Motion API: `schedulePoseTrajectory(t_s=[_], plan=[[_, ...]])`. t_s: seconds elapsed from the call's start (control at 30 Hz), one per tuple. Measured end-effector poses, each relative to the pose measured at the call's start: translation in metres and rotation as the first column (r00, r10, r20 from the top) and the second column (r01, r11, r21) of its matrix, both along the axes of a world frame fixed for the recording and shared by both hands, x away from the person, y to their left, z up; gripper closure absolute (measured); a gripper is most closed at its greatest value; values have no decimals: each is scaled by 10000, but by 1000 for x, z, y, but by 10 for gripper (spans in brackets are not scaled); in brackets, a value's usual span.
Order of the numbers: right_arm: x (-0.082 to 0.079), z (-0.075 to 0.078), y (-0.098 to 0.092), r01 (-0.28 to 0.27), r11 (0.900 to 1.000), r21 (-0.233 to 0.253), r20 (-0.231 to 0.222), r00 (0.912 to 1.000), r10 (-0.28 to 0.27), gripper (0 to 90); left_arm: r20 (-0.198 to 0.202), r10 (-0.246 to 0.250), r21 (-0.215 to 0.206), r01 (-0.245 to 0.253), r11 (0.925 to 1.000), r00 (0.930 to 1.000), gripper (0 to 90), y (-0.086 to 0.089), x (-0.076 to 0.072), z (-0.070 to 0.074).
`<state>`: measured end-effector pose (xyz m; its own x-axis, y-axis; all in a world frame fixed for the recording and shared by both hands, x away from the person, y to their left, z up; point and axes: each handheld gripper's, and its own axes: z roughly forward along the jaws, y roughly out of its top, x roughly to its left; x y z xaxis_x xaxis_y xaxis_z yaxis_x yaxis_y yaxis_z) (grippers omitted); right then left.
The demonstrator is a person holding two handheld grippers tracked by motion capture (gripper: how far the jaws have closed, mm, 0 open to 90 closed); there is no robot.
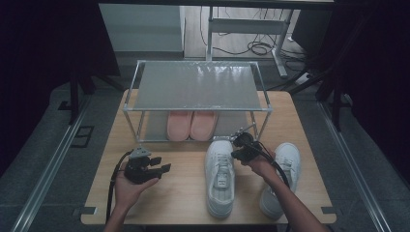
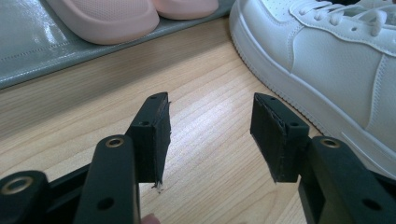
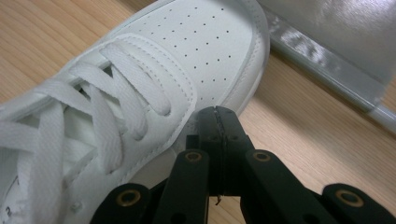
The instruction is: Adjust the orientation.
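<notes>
Two white sneakers lie on the wooden table (image 1: 145, 140), toes toward the rack. My right gripper (image 1: 238, 145) is shut beside the toe of the left sneaker (image 1: 220, 179). In the right gripper view its tips (image 3: 218, 112) meet with nothing between them, right against that sneaker (image 3: 187, 56). The person's right forearm crosses part of the other sneaker (image 1: 290, 154). My left gripper (image 1: 164, 168) rests at the table's front left. It stands open (image 2: 210, 100) over bare wood, with the sneaker (image 2: 336, 56) to its right.
A metal two-level shoe rack (image 1: 198, 87) stands at the back of the table. Pink slippers (image 1: 191, 125) sit on its lower shelf (image 2: 28, 46). The rack's frame edge (image 3: 327, 70) runs just beyond the right gripper. Dark curtains hang on both sides.
</notes>
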<state>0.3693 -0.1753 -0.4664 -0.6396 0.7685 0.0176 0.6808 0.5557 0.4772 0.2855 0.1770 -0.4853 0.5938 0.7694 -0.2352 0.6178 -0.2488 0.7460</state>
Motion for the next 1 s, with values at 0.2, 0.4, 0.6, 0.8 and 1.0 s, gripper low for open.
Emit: schedulePoseTrajectory(t_s=[0.2, 0.4, 0.6, 0.8, 1.0], plan=[[-2, -1, 9, -310, 9994, 182, -20, 9995, 311, 900, 3, 27, -17, -27, 10000, 10000, 483, 1, 0, 0], [-1, -1, 8, -305, 9992, 244, -69, 9995, 306, 900, 20, 42, -42, -42, 10000, 10000, 483, 2, -1, 1], [0, -3, 7, -240, 9997, -109, -244, 9994, 237, 900, 26, 64, -44, -64, 10000, 10000, 483, 3, -1, 1], [0, -5, 8, -237, 9993, -297, -266, 9994, 230, 900, 39, 71, -44, -71, 10000, 10000, 483, 3, -1, 1], [-3, -2, 11, -382, 9989, -287, -191, 9991, 377, 900, 22, 29, -29, -29, 10000, 10000, 483, 2, -1, 1]])
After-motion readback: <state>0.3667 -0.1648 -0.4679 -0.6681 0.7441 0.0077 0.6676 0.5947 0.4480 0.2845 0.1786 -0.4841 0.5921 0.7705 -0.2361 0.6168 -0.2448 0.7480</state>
